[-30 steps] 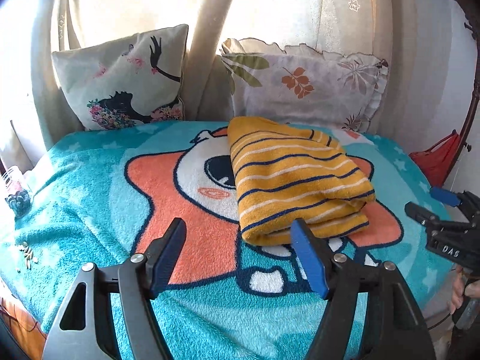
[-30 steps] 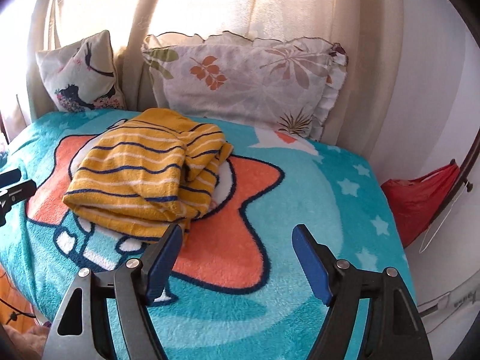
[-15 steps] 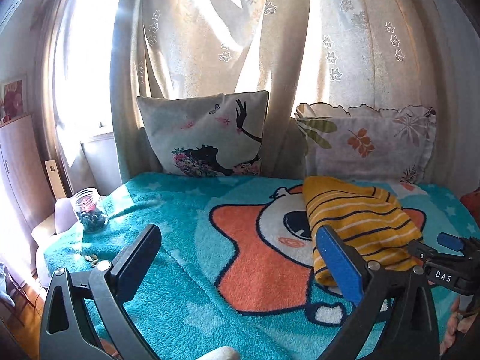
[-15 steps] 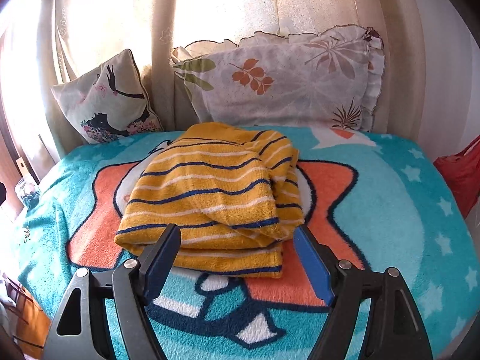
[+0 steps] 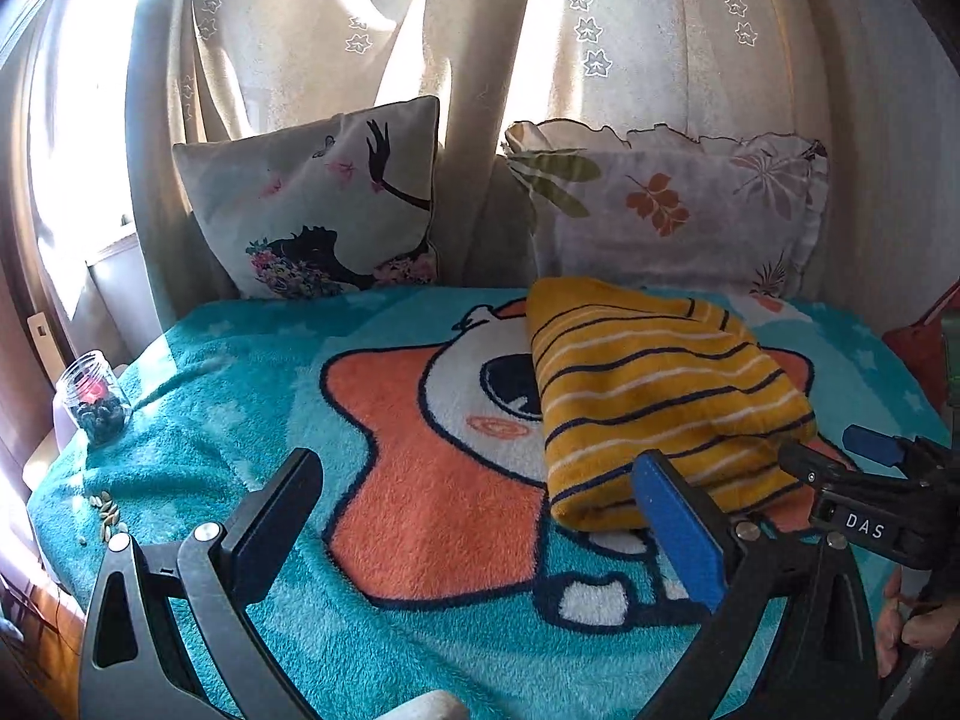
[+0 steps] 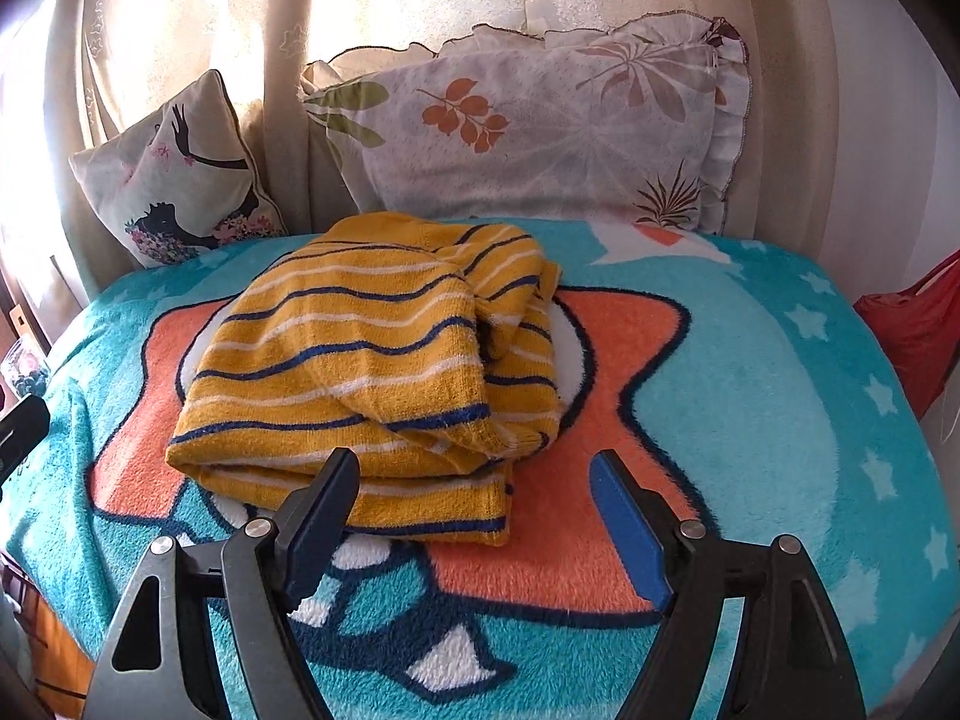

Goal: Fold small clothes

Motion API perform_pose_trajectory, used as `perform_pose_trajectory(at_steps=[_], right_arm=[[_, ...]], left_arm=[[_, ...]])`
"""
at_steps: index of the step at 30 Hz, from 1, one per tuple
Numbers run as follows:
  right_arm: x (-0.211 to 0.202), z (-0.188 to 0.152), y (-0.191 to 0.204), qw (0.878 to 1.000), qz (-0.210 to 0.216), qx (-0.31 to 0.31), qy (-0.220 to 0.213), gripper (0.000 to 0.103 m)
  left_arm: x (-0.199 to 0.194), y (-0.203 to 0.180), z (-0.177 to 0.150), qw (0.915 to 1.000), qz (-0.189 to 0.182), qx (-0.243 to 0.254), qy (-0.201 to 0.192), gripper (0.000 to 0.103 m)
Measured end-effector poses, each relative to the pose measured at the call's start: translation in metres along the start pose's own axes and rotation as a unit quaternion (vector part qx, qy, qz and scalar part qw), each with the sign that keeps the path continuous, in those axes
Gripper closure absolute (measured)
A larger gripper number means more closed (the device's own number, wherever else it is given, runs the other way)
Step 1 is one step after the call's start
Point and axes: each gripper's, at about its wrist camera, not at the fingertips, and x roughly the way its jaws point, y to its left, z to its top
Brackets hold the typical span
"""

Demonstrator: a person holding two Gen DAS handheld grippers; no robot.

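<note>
Bedding fills both views: a fluffy turquoise blanket [image 6: 750, 396] printed with an orange cartoon star covers the bed. Two pillows lean on cream curtains [image 5: 660, 48] behind, a leaf-print frilled pillow [image 6: 540, 138] and a square cushion with a dancer silhouette [image 5: 318, 204]. A folded mustard-yellow garment with navy and white stripes [image 6: 360, 360] lies on the star. The right gripper [image 6: 474, 516], fingers apart and empty, hovers at the garment's near edge. The left gripper [image 5: 480, 516], jaws just opened wide and holding nothing, hangs beside the garment's left edge. A small glass jar [image 5: 96, 399] sits at the blanket's left edge.
</note>
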Motion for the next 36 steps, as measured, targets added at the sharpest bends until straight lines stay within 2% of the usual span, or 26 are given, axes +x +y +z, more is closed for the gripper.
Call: perform_pose_trajectory(at_steps=[19,36], right_arm=[[0.0,-0.011,0.001,1.0,-0.016,0.02,0.002,0.018],[-0.005,-0.013,0.005,1.0,-0.019,0.021,0.0,0.017]], left_arm=[[0.009,0.008,-0.008,0.9984,-0.04,-0.026,0.028,0.0],[0.008,0.011,-0.011,0.998,-0.046,-0.031,0.03,0.0]])
